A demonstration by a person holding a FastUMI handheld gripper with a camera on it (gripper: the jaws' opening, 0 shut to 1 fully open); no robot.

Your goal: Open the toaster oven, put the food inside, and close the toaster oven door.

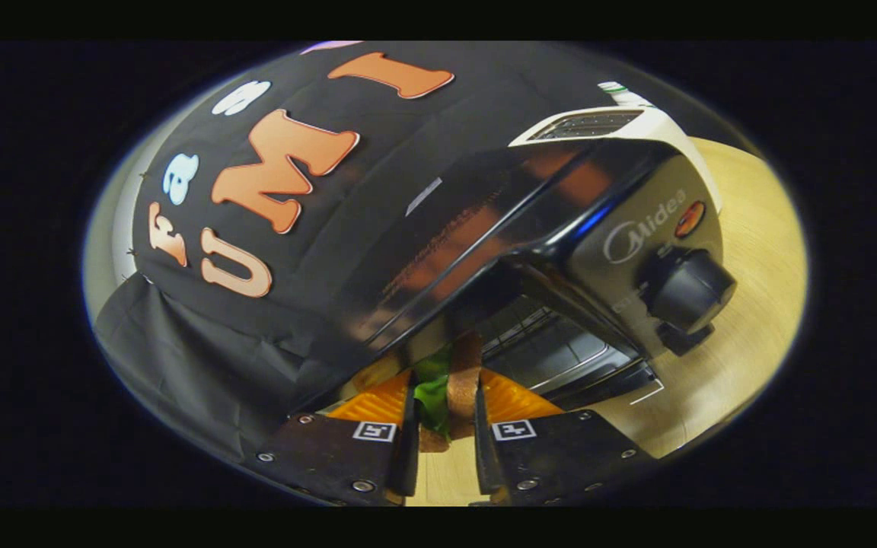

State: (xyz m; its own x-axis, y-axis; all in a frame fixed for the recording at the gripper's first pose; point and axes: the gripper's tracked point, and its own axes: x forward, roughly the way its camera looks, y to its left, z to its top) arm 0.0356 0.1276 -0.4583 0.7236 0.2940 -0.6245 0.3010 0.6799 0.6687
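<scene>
midea toaster oven (pixel 636 251), sandwich (pixel 450 388) between fingers (pixel 377 403)

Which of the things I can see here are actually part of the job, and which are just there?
Part of the job:
- toaster oven, its glass door open
- wire rack inside it
- food, a sandwich-like piece with a green layer
- gripper, fingers shut on the food just ahead of the oven's opening

Just there:
- wooden table
- black cloth wall
- oven's knob, untouched
</scene>
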